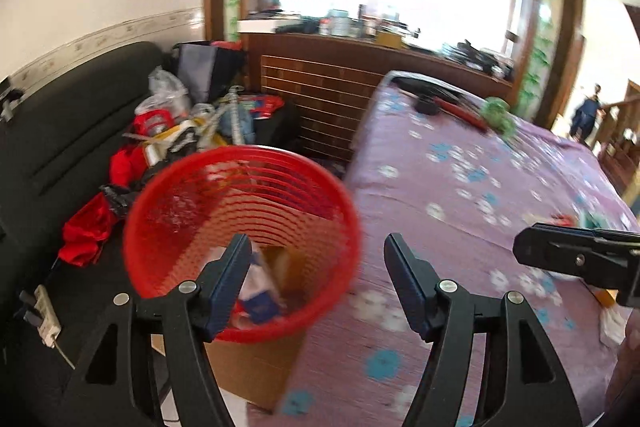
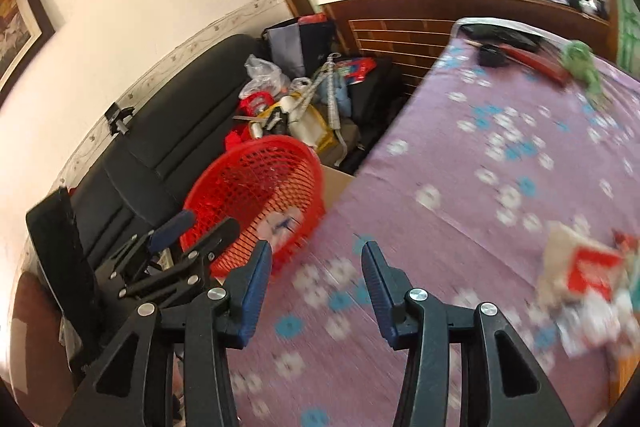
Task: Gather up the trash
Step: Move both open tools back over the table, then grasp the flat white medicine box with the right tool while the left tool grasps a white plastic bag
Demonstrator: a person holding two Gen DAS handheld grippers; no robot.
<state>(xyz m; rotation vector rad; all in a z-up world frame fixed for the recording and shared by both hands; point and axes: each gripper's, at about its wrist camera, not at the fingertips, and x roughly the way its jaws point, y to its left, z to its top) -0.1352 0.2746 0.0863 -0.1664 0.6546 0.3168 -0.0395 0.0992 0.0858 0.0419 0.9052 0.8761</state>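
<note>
A red mesh waste basket point(image 1: 240, 223) stands beside the table's left edge, on a cardboard box point(image 1: 256, 367). Blue and white wrappers point(image 1: 260, 291) lie inside it. My left gripper point(image 1: 316, 247) is open and empty, just over the basket's near rim and the table edge. My right gripper point(image 2: 316, 255) is open and empty above the purple flowered tablecloth point(image 2: 480, 187), close to the basket point(image 2: 260, 199). Blurred paper and packet trash point(image 2: 588, 279) lies on the table at the right. The left gripper point(image 2: 188, 235) shows in the right wrist view; the right gripper point(image 1: 576, 259) shows in the left wrist view.
A black sofa point(image 1: 60, 147) on the left holds red cloth point(image 1: 92, 223), bags and clutter point(image 1: 188, 123). At the table's far end lie a black object point(image 1: 426, 105), a red-handled tool point(image 1: 460, 111) and a green thing point(image 1: 498, 115). A wooden counter point(image 1: 360, 55) with items stands behind.
</note>
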